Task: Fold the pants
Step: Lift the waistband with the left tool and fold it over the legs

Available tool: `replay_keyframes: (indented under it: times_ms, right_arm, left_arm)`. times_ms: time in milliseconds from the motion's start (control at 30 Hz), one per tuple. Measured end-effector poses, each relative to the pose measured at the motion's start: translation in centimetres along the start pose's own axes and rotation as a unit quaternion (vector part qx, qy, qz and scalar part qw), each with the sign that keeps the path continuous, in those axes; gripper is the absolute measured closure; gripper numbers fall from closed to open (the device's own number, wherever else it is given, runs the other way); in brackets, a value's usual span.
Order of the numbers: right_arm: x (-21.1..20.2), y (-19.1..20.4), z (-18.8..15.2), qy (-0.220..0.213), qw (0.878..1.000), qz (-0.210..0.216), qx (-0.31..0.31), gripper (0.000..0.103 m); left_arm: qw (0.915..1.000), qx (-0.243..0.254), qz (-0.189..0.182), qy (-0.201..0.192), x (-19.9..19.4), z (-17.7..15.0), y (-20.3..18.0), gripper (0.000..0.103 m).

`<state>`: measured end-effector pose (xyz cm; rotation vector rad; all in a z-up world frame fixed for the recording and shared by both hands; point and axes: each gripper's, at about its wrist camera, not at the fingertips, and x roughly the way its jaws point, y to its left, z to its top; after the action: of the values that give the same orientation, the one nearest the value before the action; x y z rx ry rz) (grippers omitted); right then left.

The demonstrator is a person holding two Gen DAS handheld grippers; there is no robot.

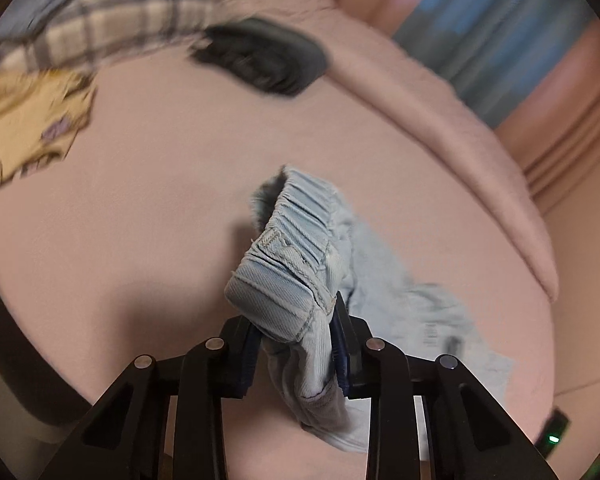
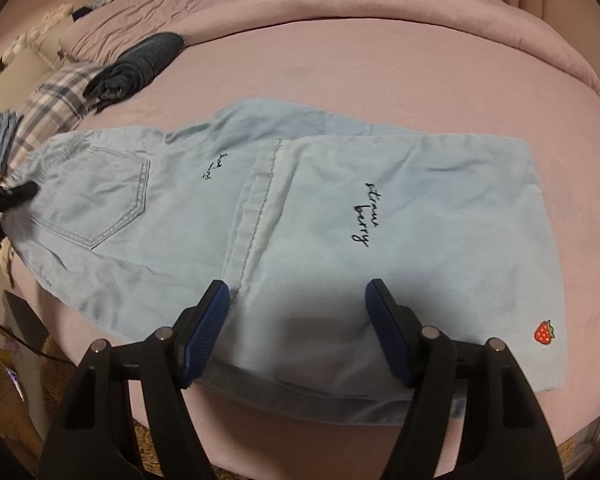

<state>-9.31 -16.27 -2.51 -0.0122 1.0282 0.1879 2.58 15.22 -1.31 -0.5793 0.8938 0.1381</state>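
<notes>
Light blue denim pants (image 2: 300,220) lie on a pink bed, legs folded over toward the waist, with "strawberry" stitching and a red strawberry patch (image 2: 544,333). My left gripper (image 1: 296,332) is shut on the elastic waistband (image 1: 288,256) and holds it lifted above the bed; it shows at the left edge of the right wrist view (image 2: 16,196). My right gripper (image 2: 298,300) is open and empty, hovering just above the folded leg part near the bed's front edge.
A dark folded garment (image 2: 140,68) and a plaid cloth (image 2: 56,96) lie at the back left of the pink bed (image 2: 380,60). A yellow patterned cloth (image 1: 24,128) lies left. A pink duvet ridge (image 1: 460,140) runs along the far side.
</notes>
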Motion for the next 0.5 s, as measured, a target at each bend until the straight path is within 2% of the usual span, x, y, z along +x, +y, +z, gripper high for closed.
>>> replay_keyframes:
  times_ms: [100, 267, 333, 500]
  right_arm:
    - [-0.8, -1.0, -0.1, -0.005, 1.0, -0.002, 0.014, 0.034]
    - [-3.0, -4.4, -0.6, -0.024, 0.998, -0.008, 0.058, 0.034]
    - [-3.9, -5.6, -1.0, -0.03, 0.997, -0.01, 0.071, 0.034]
    - [-6.3, -9.0, -2.3, -0.049, 0.993, -0.036, 0.098, 0.034]
  left_arm:
    - [0.9984, 0.043, -0.029, -0.024, -2.2, 0.1, -3.7, 0.074]
    - [0.9897, 0.115, -0.082, -0.023, -3.3, -1.2, -9.9, 0.075]
    - [0.9826, 0.151, -0.107, -0.012, -2.9, -2.2, -13.2, 0.075]
    - [0.9661, 0.219, -0.134, 0.021, -0.4, -4.9, -19.6, 0.077]
